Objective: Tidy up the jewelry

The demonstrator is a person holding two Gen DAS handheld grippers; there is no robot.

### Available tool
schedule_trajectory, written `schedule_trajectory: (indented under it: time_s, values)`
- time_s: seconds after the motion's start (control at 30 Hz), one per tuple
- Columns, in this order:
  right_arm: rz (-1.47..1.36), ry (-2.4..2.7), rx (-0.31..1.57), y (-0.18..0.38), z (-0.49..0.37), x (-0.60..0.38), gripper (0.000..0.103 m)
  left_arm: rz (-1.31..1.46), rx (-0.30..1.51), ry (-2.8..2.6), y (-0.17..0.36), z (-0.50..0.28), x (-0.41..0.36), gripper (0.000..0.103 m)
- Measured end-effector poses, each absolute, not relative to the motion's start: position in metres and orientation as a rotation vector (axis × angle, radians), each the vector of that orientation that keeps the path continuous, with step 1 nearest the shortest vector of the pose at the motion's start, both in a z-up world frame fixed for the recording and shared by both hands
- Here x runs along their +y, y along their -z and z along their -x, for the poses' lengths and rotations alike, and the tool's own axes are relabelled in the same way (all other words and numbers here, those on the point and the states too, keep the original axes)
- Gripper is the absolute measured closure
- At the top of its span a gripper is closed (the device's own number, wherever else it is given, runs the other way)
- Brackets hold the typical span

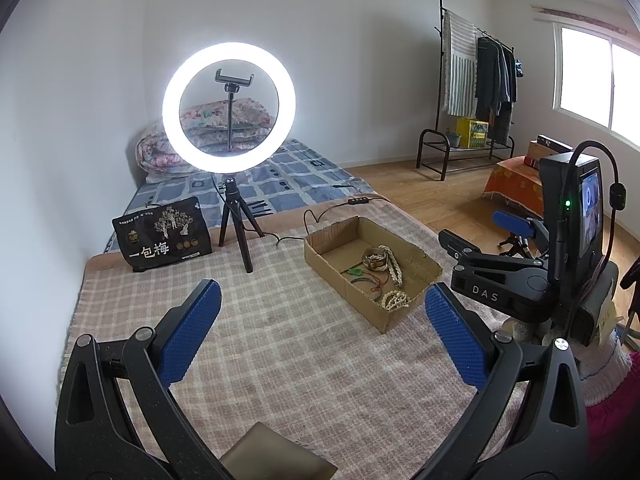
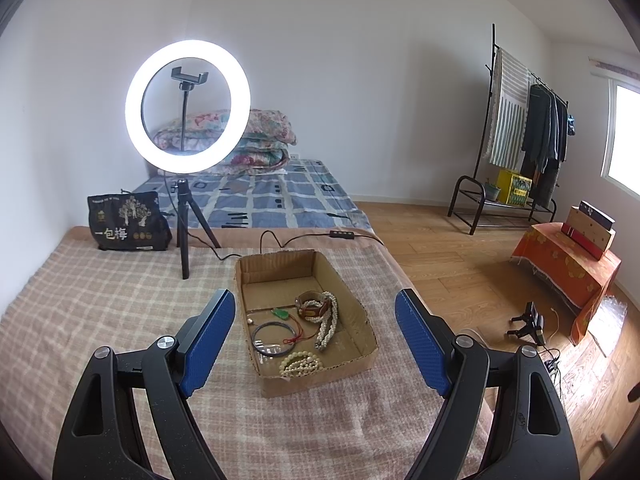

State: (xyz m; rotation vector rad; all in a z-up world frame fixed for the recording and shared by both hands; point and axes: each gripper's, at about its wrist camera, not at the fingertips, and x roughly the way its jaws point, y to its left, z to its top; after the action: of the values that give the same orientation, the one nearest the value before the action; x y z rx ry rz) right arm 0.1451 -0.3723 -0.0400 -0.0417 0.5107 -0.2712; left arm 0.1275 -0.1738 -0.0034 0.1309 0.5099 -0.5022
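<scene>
Two grippers, both empty. The left gripper (image 1: 322, 328) has its jaws spread wide above the checked blanket (image 1: 280, 380), lower centre of the frame; the right gripper (image 2: 316, 338) is likewise spread, low in its own frame, framing the cardboard box (image 2: 320, 378). Mid-frame, every visible jewelry item lies inside that box: a bead bracelet (image 2: 301, 363) nearest, a dark bangle (image 2: 273, 334), a green pendant on red cord (image 2: 282, 314), a long bead necklace (image 2: 329, 322) and a brown band (image 2: 310, 307). No jewelry shows on the blanket. Judgement: collection appears done or nearly so; nothing outstanding is evident. Beyond, upper left, stands the ring light (image 2: 188, 106).
</scene>
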Motion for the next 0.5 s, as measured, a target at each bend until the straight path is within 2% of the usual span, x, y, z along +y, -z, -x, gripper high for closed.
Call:
schedule_trajectory:
  time_s: [0.5]
  values:
    - [0.046, 0.27, 0.514, 0.0411, -0.1443, -0.373, 0.021, -0.127, 0.522, 0.5, 0.0104, -0.1272, -0.171, 0.0]
